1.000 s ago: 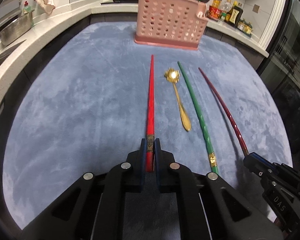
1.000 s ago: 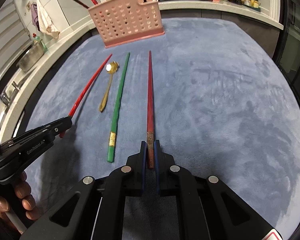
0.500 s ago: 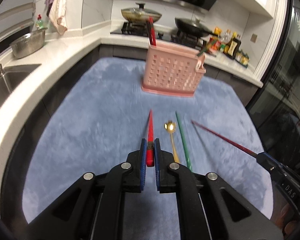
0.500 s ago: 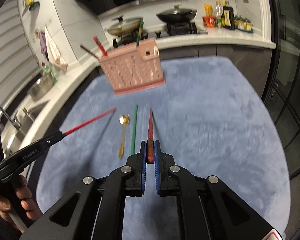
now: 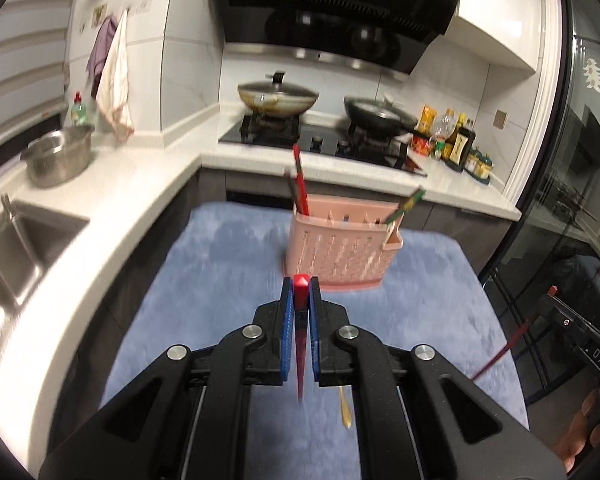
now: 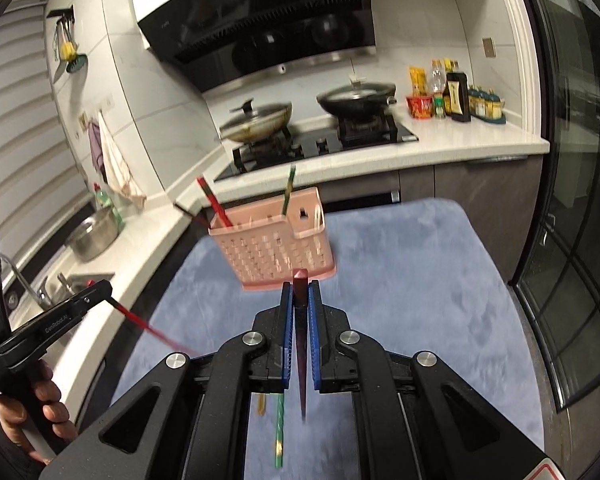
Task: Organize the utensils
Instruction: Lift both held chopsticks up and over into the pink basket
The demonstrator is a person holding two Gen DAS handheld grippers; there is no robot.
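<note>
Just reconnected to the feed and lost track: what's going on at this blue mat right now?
A person holds two grippers, each clamped on one chopstick. The left hand-held gripper is shut on a bright red chopstick; the right hand-held gripper is shut on a dark maroon chopstick. Both point toward the pink perforated plastic utensil basket, which already holds some chopsticks. A green chopstick and a gold metal spoon lie on the fuzzy blue mat.

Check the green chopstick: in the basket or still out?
Out. One green chopstick lies on the blue mat; another already stands in the pink basket.
</note>
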